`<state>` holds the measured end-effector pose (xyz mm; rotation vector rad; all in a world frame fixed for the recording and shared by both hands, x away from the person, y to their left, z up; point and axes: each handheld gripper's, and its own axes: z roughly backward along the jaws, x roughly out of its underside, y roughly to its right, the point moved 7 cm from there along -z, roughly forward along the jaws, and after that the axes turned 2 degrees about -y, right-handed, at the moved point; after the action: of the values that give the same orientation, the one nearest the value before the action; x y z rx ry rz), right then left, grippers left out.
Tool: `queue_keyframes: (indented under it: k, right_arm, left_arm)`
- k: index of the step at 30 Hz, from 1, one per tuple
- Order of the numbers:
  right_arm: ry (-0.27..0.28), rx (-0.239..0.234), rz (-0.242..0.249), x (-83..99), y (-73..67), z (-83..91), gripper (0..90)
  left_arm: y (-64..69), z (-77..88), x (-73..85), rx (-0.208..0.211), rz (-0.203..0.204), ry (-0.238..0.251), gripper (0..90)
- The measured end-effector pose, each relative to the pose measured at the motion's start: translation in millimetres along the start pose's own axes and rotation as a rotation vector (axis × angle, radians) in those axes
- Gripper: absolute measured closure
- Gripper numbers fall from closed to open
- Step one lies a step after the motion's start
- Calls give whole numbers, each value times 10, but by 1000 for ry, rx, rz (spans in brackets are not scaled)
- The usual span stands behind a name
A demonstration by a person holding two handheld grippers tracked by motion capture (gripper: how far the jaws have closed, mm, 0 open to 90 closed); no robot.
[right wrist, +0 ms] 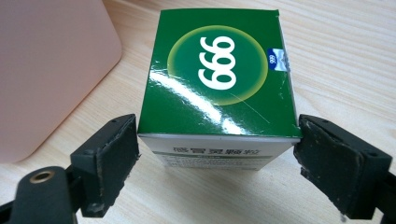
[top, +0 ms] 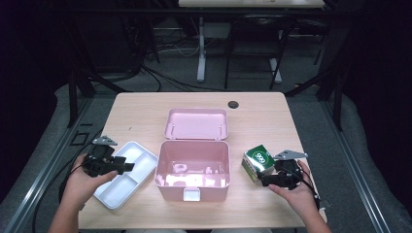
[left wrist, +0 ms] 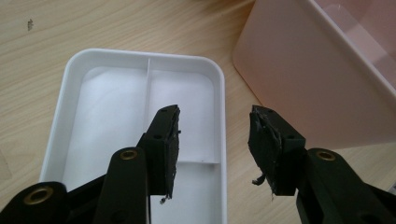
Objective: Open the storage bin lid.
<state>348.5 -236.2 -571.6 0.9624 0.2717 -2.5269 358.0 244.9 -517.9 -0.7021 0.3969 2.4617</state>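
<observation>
A green carton marked 999 [top: 257, 160] [right wrist: 215, 79] lies on the wooden table, right of an open pink box [top: 192, 187] [right wrist: 46, 70]. My right gripper [top: 261, 178] [right wrist: 217, 135] is open. Its jaws stand wide on either side of the carton's near end, with the pads [right wrist: 116, 158] level with the near corners. A white divided tray [top: 124, 187] [left wrist: 112, 102] lies empty left of the pink box [left wrist: 308, 79]. My left gripper [top: 128, 166] [left wrist: 215, 121] hovers open over the tray's edge nearest the pink box, holding nothing.
The pink box's lid [top: 197, 124] lies folded back flat behind it, and a white latch [top: 191, 194] sits on its front wall. A dark round grommet [top: 233, 104] is set in the table near its far edge. Table legs and cables fill the dark floor beyond.
</observation>
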Motion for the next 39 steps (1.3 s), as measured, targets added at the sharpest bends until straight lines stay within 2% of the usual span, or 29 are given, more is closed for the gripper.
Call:
queue_keyframes:
  k: [2, 3, 6, 7, 8, 10, 14, 17, 18, 19, 20, 22, 24, 26, 31, 39]
  right_arm:
    - [-7, -12, 6, -11, -7, 24, 132]
    - [-15, 13, 8, -18, 0, 40, 132]
    - [-19, 1, 18, -64, -11, 85, 131]
    - [-19, -26, 21, -87, -25, 96, 131]
    - [-36, -16, 22, -105, -27, 114, 131]
    - [-62, -27, 34, -150, -43, 125, 131]
    - [-153, -37, 66, -235, -70, 110, 131]
    - [-208, -63, 90, -318, -91, 80, 131]
    - [-237, -8, 104, -342, -64, 77, 131]
    - [-241, -97, 94, -370, -96, 51, 131]
    - [-266, -42, 104, -393, -70, 45, 131]
    - [-288, -32, 111, -442, -63, 23, 131]
    - [-331, -36, 106, -482, -58, -7, 130]
    - [-355, -25, 103, -503, -52, -38, 129]
    - [-419, -33, 81, -538, -35, -126, 123]
    - [-523, -23, 87, -623, -38, -242, 115]
  left_arm:
    - [2, 2, 0, 1, 5, 1, 528]
    - [1, 3, 0, 1, 5, 1, 528]
    - [3, 6, -3, 2, 5, 4, 528]
    - [4, 8, -5, 2, 5, 5, 528]
    - [4, 9, -6, 1, 5, 5, 528]
    - [5, 10, -6, 2, 6, 5, 528]
    - [2, 4, -3, 2, 3, 0, 528]
    - [7, 1, -3, 2, 2, -1, 528]
    - [12, 0, -3, 4, 4, -2, 528]
    - [13, -2, -4, 5, 3, -2, 528]
    - [12, -4, -5, 6, 0, -2, 528]
    - [10, -9, -4, 5, -2, -3, 528]
    - [16, -18, -4, 8, -11, -3, 528]
    - [22, -23, -3, 8, -14, -7, 528]
    - [30, -26, -6, 8, -15, -7, 528]
    - [26, -36, -5, 8, -16, -8, 528]
